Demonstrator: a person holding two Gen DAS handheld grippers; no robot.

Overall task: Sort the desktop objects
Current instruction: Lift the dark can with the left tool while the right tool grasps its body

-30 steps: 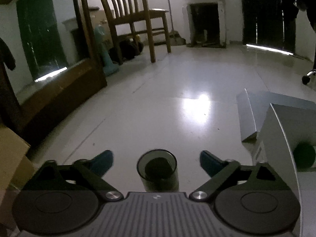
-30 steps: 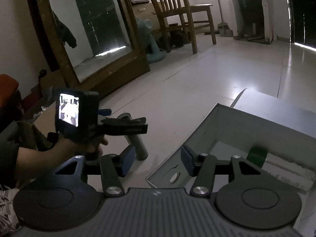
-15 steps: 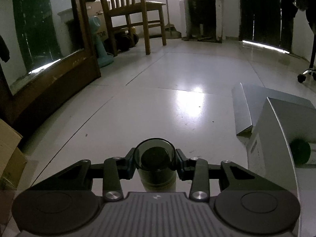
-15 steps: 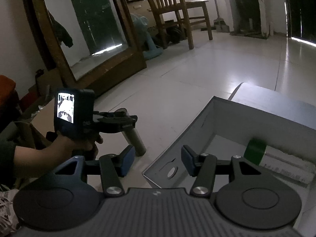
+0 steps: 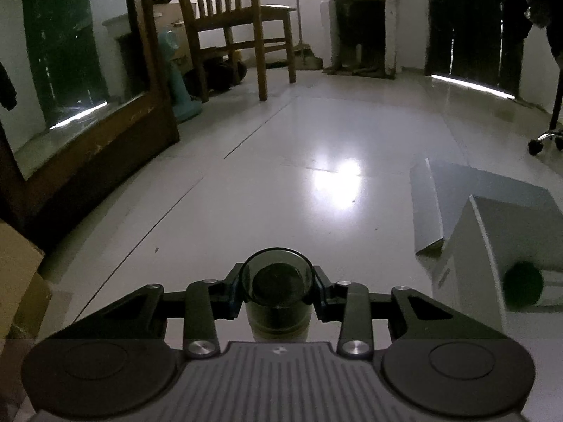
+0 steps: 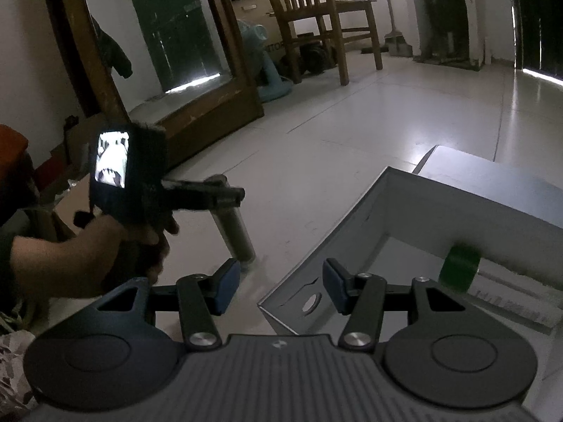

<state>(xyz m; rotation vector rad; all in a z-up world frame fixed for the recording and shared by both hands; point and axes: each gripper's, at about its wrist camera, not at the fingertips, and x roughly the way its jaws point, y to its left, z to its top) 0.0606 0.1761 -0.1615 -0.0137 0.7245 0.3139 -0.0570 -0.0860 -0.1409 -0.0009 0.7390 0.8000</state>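
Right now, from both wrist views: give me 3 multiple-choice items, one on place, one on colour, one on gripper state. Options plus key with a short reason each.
1. Where is the open grey box relative to the tube?
A. To its right
B. To its left
C. On top of it

2. What colour is the cap of the bottle lying in the box?
A. Red
B. Green
C. White

3. What state is the left gripper in?
A. Open, nothing between the fingers
B. Shut on the tube
C. Shut on the box wall

Key:
1 A: in the right wrist view the box sits right of the tube.
2 B: the cap is plainly green in both views.
3 B: both fingers press the tube's sides near its rim; the right gripper is open above the box corner.
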